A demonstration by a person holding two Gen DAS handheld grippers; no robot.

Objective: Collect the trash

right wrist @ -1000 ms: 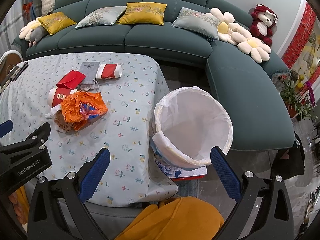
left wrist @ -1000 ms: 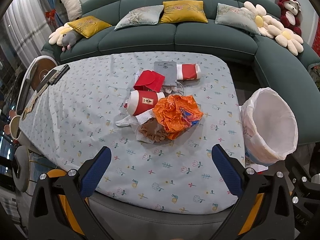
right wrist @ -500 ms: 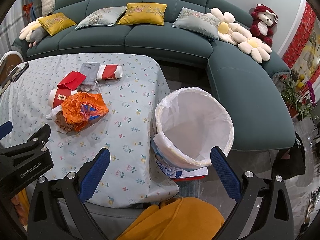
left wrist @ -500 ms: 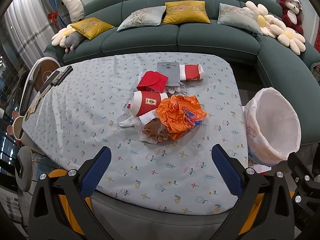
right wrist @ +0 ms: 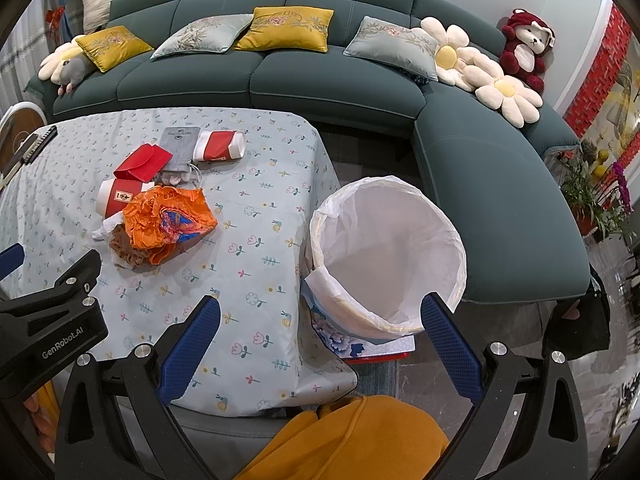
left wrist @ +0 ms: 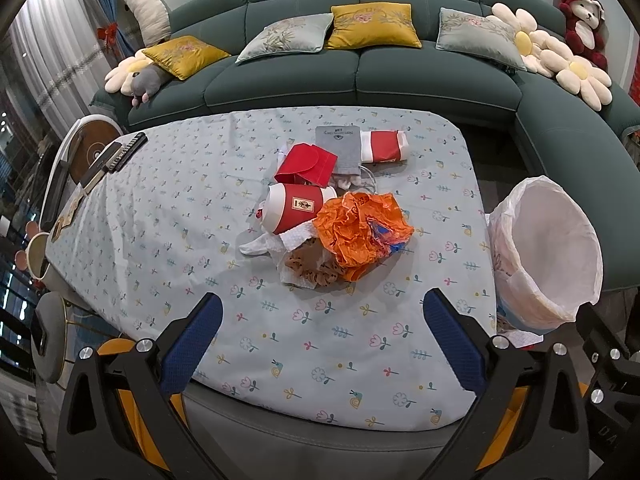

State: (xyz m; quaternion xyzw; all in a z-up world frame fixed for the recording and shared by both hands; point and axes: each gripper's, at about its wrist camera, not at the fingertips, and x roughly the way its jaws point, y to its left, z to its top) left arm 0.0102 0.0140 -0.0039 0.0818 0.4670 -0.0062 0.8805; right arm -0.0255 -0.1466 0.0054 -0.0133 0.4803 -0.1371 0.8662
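A heap of trash lies mid-table: a crumpled orange plastic bag (left wrist: 362,230) (right wrist: 166,222), a tipped red-and-white paper cup (left wrist: 294,210) (right wrist: 120,198), white and brown tissue (left wrist: 308,266), a red envelope (left wrist: 306,164) (right wrist: 144,162), a grey pouch (left wrist: 338,150) and a flattened red-and-white cup (left wrist: 384,146) (right wrist: 219,145). A white-lined bin (left wrist: 546,248) (right wrist: 386,256) stands off the table's right edge. My left gripper (left wrist: 322,342) is open above the near table edge, short of the heap. My right gripper (right wrist: 320,342) is open, between table corner and bin.
The floral tablecloth (left wrist: 168,216) covers the table. A dark green curved sofa (left wrist: 360,76) with cushions and plush toys wraps the far and right sides. A remote (left wrist: 128,150) lies at the table's far left. A person's yellow garment (right wrist: 352,436) shows below.
The left gripper's view has pulled back and lifted slightly, so the heap sits a little farther. The right gripper has barely moved. Both stay open.
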